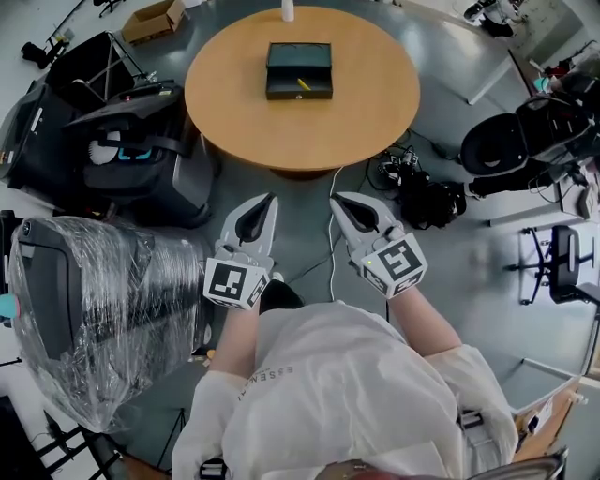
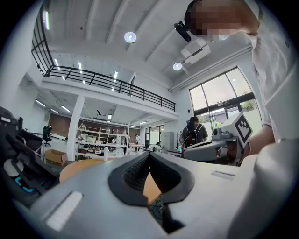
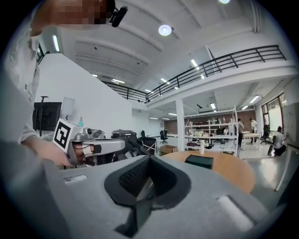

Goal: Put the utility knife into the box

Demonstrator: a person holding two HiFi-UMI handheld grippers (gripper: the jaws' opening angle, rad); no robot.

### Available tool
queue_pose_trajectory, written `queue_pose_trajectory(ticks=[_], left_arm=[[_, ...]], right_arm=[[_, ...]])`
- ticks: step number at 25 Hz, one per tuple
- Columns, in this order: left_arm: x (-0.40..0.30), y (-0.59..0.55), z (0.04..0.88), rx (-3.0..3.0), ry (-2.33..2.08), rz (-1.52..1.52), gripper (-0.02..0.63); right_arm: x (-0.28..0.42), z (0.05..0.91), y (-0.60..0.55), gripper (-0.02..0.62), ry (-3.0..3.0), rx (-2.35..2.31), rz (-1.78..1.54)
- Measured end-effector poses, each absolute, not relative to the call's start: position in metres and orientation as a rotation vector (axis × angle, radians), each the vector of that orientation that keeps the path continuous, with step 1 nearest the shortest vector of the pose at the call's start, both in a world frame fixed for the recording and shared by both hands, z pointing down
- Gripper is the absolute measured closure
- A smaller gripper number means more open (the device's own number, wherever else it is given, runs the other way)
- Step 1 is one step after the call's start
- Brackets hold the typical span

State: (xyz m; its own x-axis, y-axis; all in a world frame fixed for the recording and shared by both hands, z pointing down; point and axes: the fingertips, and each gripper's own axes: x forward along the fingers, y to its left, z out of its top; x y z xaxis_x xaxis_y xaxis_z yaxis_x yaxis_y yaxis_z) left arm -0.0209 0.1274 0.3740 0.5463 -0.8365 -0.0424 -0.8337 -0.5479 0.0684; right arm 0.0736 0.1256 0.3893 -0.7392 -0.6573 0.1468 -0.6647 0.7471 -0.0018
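Observation:
A dark box (image 1: 298, 70) sits open on the round wooden table (image 1: 234, 94). A small yellow utility knife (image 1: 303, 83) lies in its near half. Both grippers hang over the floor on the near side of the table, well short of the box. My left gripper (image 1: 271, 198) is shut and empty, its tips meeting (image 2: 149, 154). My right gripper (image 1: 334, 199) is also shut with nothing in it (image 3: 149, 157). The right gripper view shows the box (image 3: 199, 161) ahead on the table, and the left gripper (image 3: 93, 145) beside it in a hand.
A white bottle (image 1: 288, 9) stands at the table's far edge. Black cases (image 1: 141, 141) and a plastic-wrapped chair (image 1: 94, 300) crowd the left. Cables and a black bag (image 1: 427, 199) lie on the floor to the right, with chairs (image 1: 525, 136) beyond.

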Motion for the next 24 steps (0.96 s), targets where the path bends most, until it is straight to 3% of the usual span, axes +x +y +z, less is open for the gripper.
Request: queue_pose_trajectory(ticks=[24], left_arm=[[-0.0230,0.1252,0.3794,2.784,-1.449,-0.062,0.589]], right_arm=[[0.0739,0.3973,0.1175,0.604,-2.805,1.150,0.143]])
